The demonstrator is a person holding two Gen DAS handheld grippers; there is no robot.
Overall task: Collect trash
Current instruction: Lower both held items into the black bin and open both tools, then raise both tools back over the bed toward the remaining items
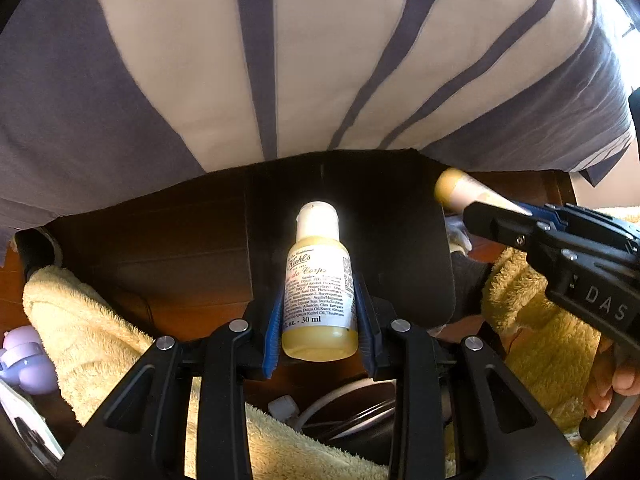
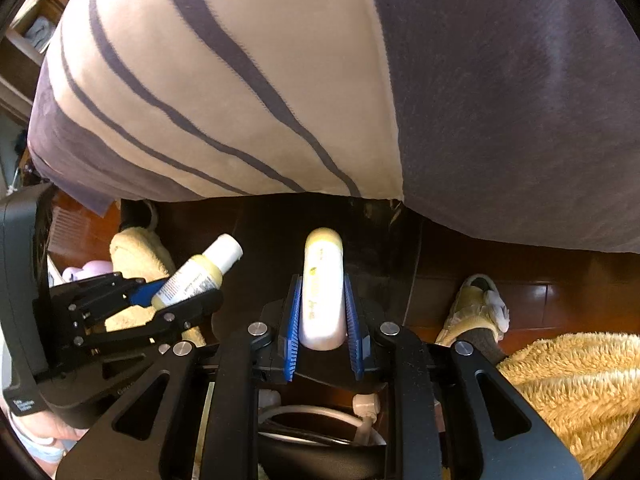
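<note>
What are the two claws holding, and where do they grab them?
The left claw pinches a small yellow lotion bottle around its lower body. The right claw pinches a cream tube around its lower half.

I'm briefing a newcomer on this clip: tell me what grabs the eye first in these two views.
A small yellow bottle with a white cap and a printed label stands clamped in the left gripper, dead centre of the left wrist view. The right gripper is shut on a pale tube the same way. Behind both hangs a cream and grey striped bedcover, filling the upper half of each view.
</note>
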